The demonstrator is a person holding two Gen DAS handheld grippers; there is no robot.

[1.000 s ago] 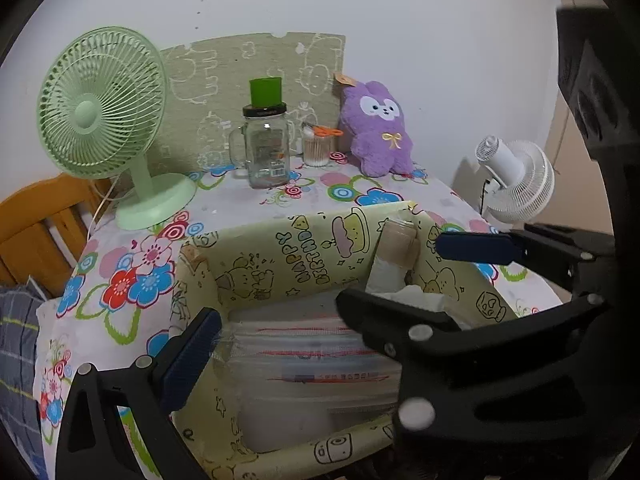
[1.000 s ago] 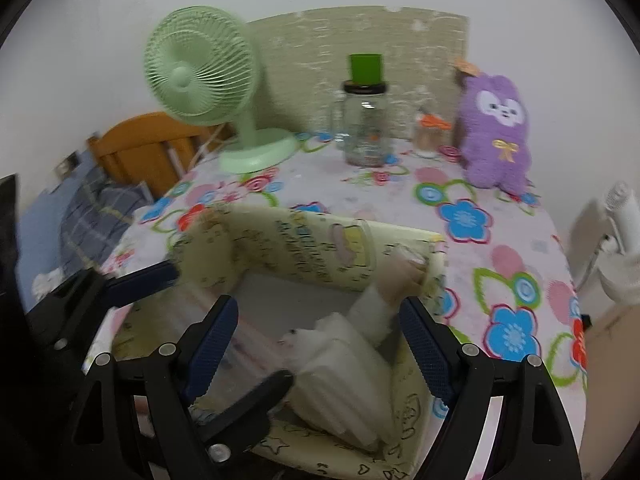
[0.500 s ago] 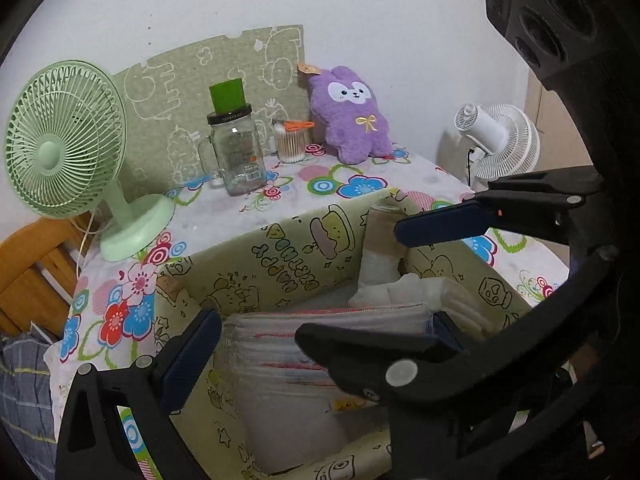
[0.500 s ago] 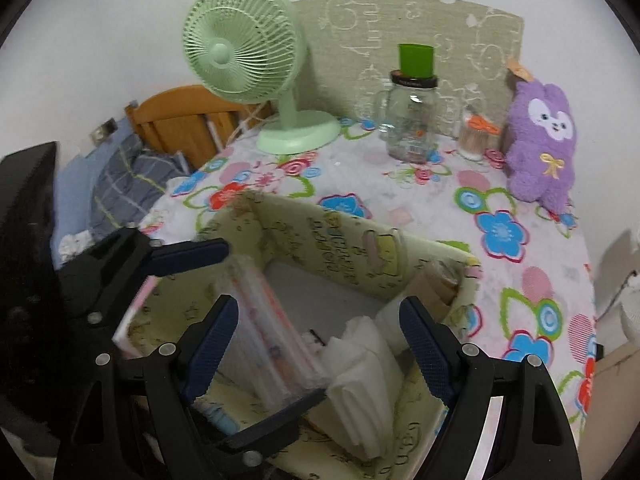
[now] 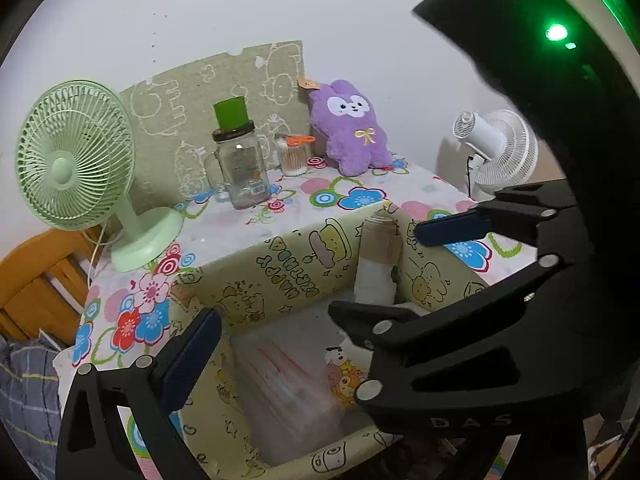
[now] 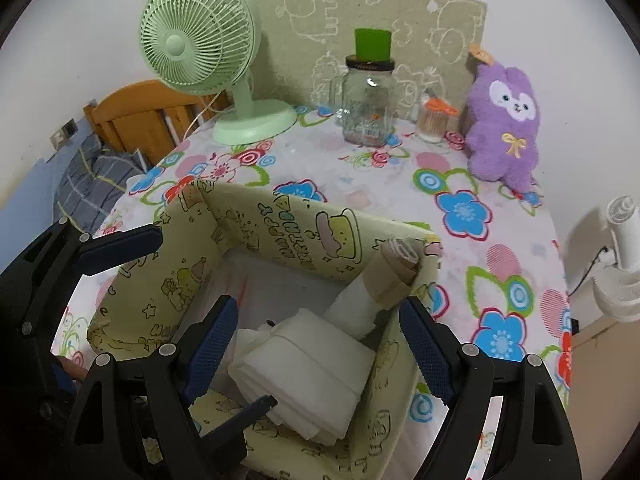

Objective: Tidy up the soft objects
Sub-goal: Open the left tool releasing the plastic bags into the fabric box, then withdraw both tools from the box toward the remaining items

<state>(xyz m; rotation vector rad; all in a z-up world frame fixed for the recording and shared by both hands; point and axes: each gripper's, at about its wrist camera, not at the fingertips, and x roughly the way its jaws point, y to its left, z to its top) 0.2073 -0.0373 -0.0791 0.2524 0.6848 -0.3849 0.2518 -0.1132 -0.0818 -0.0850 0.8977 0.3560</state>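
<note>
Right gripper: fingers spread wide, nothing between the blue pads; it hangs over the right half of the fabric storage box, one finger inside the box, the other at the box's right wall.

Left gripper: fingers apart, holding nothing; its left finger sits at the box's left wall, and the other finger is partly covered by the right gripper's black frame crossing the left wrist view.

Fabric storage box: pale yellow, cartoon print, open top, at the near edge of the table.

Contents, right side: folded white cloth stack lying flat, just below the right gripper.

Contents, far right corner: rolled white cloth with a tan band, leaning upright against the corner, its top at rim level.

Contents, left side: clear plastic packet with red lines, blurred, leaning on the box floor.

Table covering: white cloth with coloured flower print.

Far edge of table, left to right: green desk fan; glass mug jar with a green cap; small clear tub of cotton swabs; purple plush rabbit seated upright at the far right corner.

Behind these: olive printed board against the wall.

Off the table's right edge: white fan. Off its left edge: wooden chair.
</note>
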